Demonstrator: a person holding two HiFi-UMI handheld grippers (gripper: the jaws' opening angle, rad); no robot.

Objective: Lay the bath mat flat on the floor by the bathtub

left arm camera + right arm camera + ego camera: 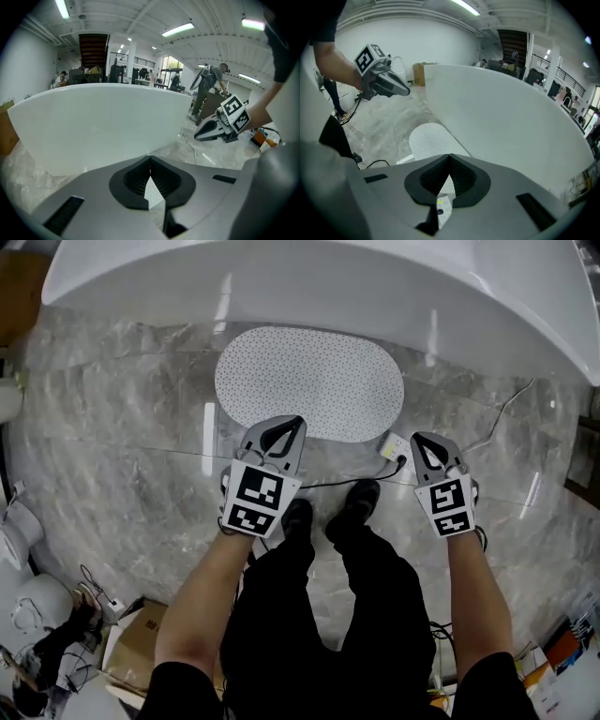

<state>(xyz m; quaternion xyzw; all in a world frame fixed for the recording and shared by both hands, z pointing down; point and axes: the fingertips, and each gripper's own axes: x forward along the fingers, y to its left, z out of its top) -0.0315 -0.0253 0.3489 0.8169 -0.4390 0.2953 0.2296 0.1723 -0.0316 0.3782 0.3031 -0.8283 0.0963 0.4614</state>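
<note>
Bath mat (309,381) lies flat on the floor (122,427), just beside the bathtub (375,287); tub interior is cut off. Left gripper (292,423) and right gripper (419,440): jaws pressed together, empty. Cardboard box (141,643) lower left, contents unclear.

Bathtub (375,287) cut off top & rt; near rim of bath mat (309,381) hidden behind left tongs (296,421).

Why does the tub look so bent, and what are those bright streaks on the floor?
Head view: the streaks are overhead light glinting off the glossy marble floor. Left gripper view and right gripper view: wide-angle lenses bow the bathtub and leave the picture corners black.
</note>
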